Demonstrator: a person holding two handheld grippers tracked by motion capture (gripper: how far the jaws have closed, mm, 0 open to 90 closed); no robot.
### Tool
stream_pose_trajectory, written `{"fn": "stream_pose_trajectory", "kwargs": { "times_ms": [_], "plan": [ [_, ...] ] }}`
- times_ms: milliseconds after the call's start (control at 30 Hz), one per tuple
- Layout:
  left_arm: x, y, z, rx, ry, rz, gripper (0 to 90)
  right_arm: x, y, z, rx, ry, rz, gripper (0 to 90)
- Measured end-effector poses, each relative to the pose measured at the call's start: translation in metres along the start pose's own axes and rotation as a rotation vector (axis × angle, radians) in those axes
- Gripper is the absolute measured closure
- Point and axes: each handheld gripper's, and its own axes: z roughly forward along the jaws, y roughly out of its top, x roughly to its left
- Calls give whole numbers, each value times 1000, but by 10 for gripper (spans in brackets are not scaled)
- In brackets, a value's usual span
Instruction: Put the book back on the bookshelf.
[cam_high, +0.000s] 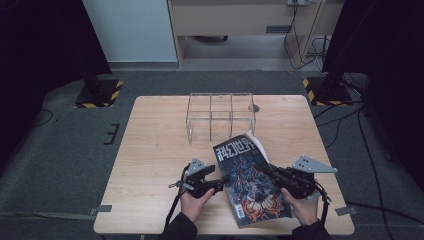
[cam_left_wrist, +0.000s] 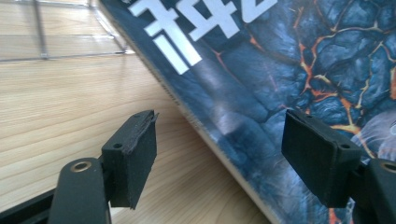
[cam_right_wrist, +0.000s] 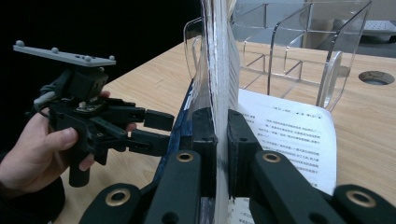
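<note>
A: Magazine (cam_high: 252, 182) — where, measured off the clear acrylic organizer (cam_high: 220, 116)?

B: Just on the near side of it, toward the person. Top corner of the dark cover reaches the organizer's front wall; whether they touch, I can't tell. The lower end runs to the near edge of the wooden table (cam_high: 150, 150).

A: Right gripper (cam_high: 270, 172)?

B: Clamped tight on the magazine. In the right gripper view (cam_right_wrist: 216, 140) both pads press a thin sheaf of cover and pages standing on edge between them. A printed page (cam_right_wrist: 289, 135) lies flat behind, on the organizer's side.

A: Left gripper (cam_high: 223, 181)?

B: Jaws wide, holding nothing. It sits at the magazine's left edge, on the near side of the organizer. In the left gripper view (cam_left_wrist: 219, 156) the cover's edge runs between the two pads — neither one presses on it.

A: Hands?

B: One on each gripper, both near the table's near edge.
</note>
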Motion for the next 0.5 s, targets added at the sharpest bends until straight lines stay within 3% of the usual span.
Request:
{"fn": "stream_pose_trajectory", "kwargs": {
  "times_ms": [267,433,500],
  "plan": [
    [0,-2,15,-9,-59,-18,249,-1,1,-3,-11,0,-14,846],
    [1,-3,23,-24,-134,-49,249,-2,0,-3,-14,2,-17,846],
    [1,-4,26,-22,-137,-47,236,-2,0,-2,-14,5,-19,845]
  ]
}}
